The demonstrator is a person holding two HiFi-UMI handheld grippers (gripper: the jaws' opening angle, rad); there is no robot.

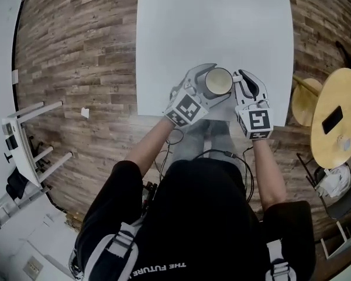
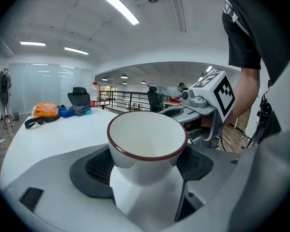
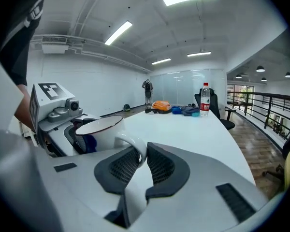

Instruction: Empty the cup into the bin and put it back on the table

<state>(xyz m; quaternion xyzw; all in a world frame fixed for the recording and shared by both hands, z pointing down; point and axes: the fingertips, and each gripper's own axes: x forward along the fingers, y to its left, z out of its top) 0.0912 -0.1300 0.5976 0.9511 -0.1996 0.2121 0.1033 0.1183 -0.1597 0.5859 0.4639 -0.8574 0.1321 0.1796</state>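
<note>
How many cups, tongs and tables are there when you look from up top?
White cup with a dark red rim: 1
Grey tongs: 2 (left tongs, right tongs)
Tables: 2 (white rectangular table, round wooden table)
Total: 5

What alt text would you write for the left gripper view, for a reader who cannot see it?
The left gripper holds a white cup with a dark red rim between its jaws, upright and seemingly empty. Behind it are the right gripper and a white table in an office.
</note>
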